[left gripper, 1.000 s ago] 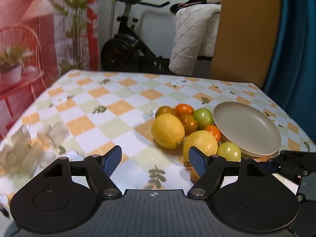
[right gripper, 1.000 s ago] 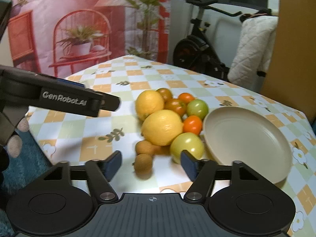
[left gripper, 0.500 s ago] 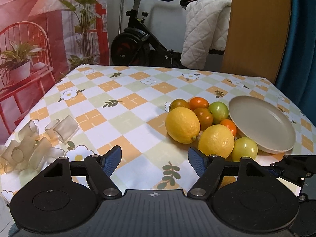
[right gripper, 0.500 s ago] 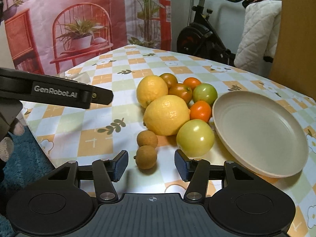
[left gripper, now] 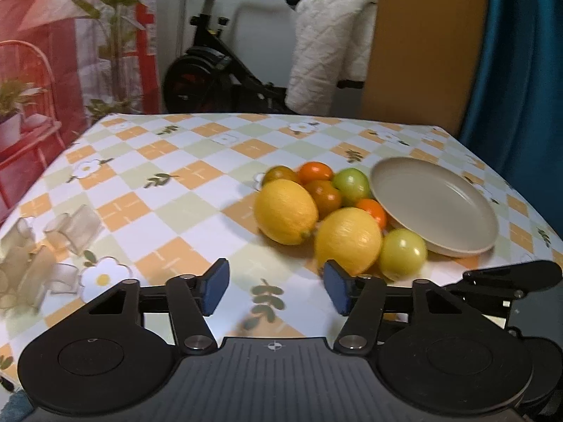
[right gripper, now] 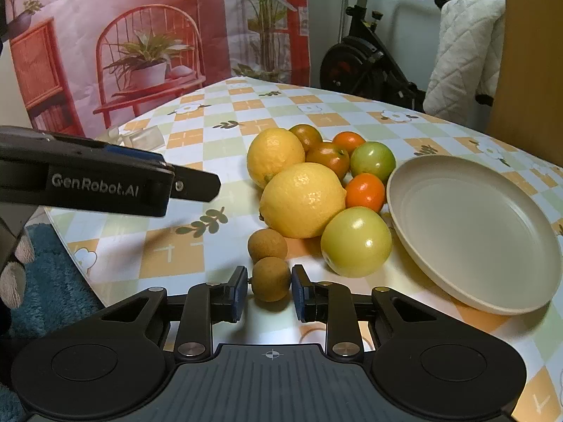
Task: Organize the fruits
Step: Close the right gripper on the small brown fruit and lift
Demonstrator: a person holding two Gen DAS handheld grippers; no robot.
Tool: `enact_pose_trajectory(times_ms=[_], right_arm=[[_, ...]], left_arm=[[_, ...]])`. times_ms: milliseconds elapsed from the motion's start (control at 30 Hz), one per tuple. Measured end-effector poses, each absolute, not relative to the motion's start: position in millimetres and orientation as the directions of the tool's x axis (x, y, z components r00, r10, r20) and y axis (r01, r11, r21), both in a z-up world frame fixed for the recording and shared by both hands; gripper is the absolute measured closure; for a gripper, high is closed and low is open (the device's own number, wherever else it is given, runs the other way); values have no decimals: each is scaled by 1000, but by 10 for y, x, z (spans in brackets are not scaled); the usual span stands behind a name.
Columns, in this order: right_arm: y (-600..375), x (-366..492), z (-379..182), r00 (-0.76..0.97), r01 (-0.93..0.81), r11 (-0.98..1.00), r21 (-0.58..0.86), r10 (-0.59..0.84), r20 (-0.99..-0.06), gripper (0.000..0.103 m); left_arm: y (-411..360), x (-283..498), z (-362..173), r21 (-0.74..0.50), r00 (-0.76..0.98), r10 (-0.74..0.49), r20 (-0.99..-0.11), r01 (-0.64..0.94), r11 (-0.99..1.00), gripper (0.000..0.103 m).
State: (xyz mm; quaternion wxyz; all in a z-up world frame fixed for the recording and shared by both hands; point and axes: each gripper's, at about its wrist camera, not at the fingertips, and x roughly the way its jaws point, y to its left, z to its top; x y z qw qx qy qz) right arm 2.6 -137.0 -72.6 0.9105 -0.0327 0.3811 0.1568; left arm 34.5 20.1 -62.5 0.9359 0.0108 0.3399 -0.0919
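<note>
A pile of fruit lies on the checked tablecloth: two lemons (right gripper: pixel 303 199), a pale green tomato (right gripper: pixel 356 241), orange and green tomatoes (right gripper: pixel 366 190) and two small brown longans. My right gripper (right gripper: pixel 269 286) has its pads on both sides of the nearer longan (right gripper: pixel 271 279), which rests on the cloth. The other longan (right gripper: pixel 267 245) lies just behind it. An empty beige plate (right gripper: pixel 471 232) sits right of the pile. My left gripper (left gripper: pixel 274 286) is open and empty, in front of the lemons (left gripper: pixel 285 206), over the cloth. The plate also shows in the left wrist view (left gripper: pixel 434 205).
Clear plastic pieces (left gripper: pixel 45 242) lie at the table's left edge. The left gripper's body (right gripper: pixel 95 184) crosses the right wrist view at left. An exercise bike (left gripper: pixel 214 70) and a white quilted cloth (left gripper: pixel 327 45) stand beyond the far edge. A blue rug (right gripper: pixel 52 281) lies below.
My right gripper has moved forward and closed in around the nearer longan. My left gripper's view has shifted, with the fruit now nearer its fingers.
</note>
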Motion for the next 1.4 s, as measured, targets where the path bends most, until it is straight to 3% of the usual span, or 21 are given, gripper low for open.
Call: enact_pose_trajectory(times_ms=[167, 367, 700, 767, 1400], right_arm=[[-1483, -58, -680, 665, -286, 955, 77, 256, -701, 79], [-1777, -109, -693, 676, -198, 971, 134, 234, -699, 79], [-1867, -96, -713, 682, -172, 974, 150, 228, -694, 79], [-1870, -99, -712, 681, -170, 974, 153, 228, -696, 79], [-1902, -85, -683, 698, -142, 979, 145, 202, -686, 79]], left_arm=[[160, 354, -687, -99, 716, -240, -656, 234, 967, 59], [-5, 421, -762, -141, 680, -319, -660, 305, 942, 59], [-122, 567, -930, -139, 645, -304, -701, 295, 945, 61], [-108, 588, -941, -146, 644, -307, -701, 292, 945, 72], [-88, 438, -827, -122, 691, -302, -657, 298, 947, 72]])
